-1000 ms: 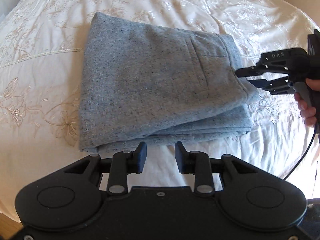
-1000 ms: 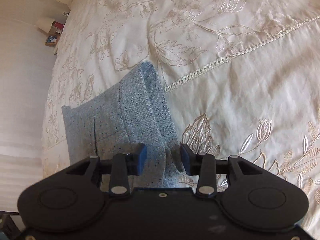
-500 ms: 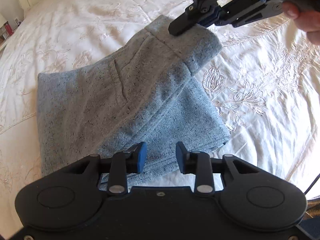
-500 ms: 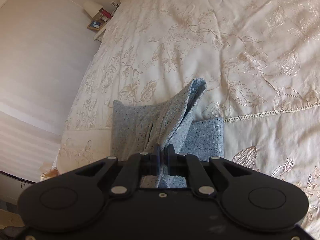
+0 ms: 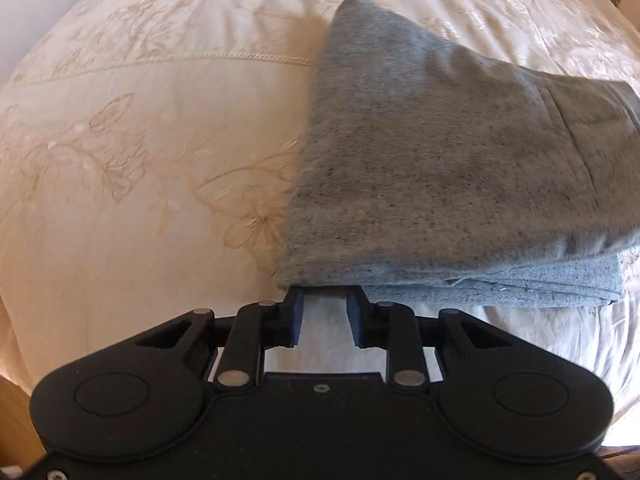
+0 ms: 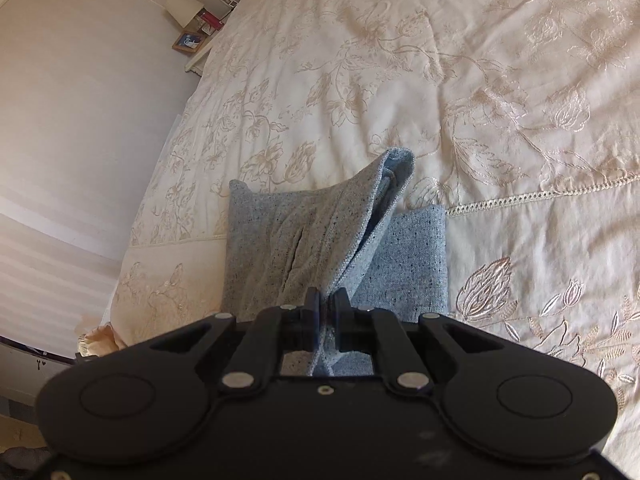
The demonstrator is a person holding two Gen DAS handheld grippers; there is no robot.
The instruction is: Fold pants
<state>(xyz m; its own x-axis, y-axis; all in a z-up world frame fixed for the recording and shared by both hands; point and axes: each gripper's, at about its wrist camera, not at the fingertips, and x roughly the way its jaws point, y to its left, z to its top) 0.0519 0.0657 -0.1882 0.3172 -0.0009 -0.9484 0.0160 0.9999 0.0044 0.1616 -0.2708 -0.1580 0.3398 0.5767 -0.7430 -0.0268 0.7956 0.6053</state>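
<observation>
Nearest in the left wrist view: left gripper (image 5: 325, 295) pointing steeply down at the near left corner of the pants (image 5: 440, 168), jaws apart and closing, only pale bedspread (image 5: 140, 152) between them, fingertips just short of the cloth or tucked under its edge; cannot tell which. Pants folded into a thick stack on the bedspread, long axis running left to right across that view, folded edge toward the left, layered edges showing along the near side. Right end cut off by the frame, so waistband side hard to make out there. Grey-blue speckled weave, a pocket seam visible on the top layer at the right.

In the right wrist view: right gripper (image 6: 327, 309) clamped tight on a lifted flap of the pants (image 6: 280, 240), cloth pinched between the pads and rising away to a peak, lighter lining showing inside. Lower layers flat beneath. Beyond, embroidered bedspread (image 6: 480, 80), then a bedside shelf (image 6: 200, 44) with small items, blurred.
</observation>
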